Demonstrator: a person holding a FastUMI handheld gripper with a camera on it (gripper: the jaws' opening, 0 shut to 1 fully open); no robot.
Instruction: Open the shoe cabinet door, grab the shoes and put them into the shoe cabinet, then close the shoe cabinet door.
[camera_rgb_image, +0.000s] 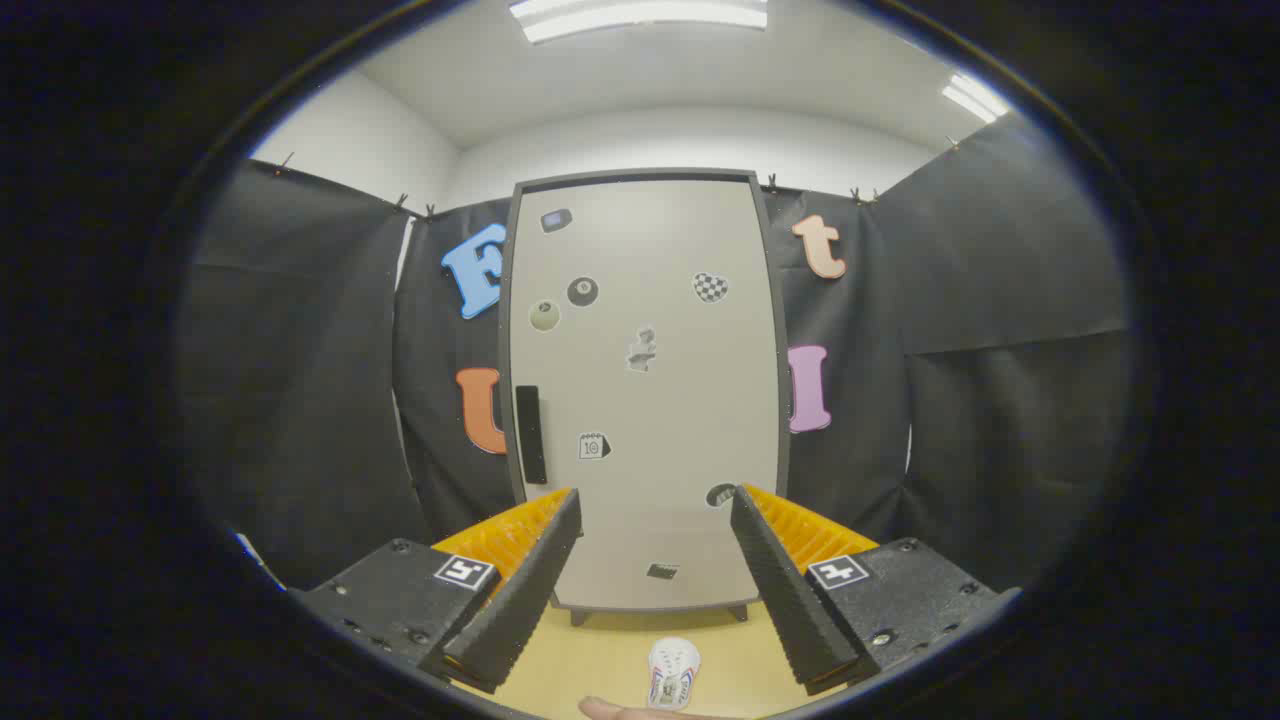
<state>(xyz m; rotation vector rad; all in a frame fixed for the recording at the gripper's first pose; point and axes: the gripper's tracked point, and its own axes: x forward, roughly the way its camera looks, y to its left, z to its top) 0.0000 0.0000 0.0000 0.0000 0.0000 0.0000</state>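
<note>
While your claw hangs wide apart and empty, a small shoe lies between its fingers on the floor; beyond, the shoe cabinet stands with door shut, handle at its left edge.

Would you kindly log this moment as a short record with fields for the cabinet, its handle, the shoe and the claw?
shoe cabinet: upright against the booth wall, door shut, stickers scattered on the door
door handle: dark vertical bar near the door's left edge
shoe: white, on the yellow floor in front of the cabinet, between the claw's fingers
claw: open, holding nothing, facing the cabinet door
task stage: door not yet opened, shoe not yet picked up
</note>
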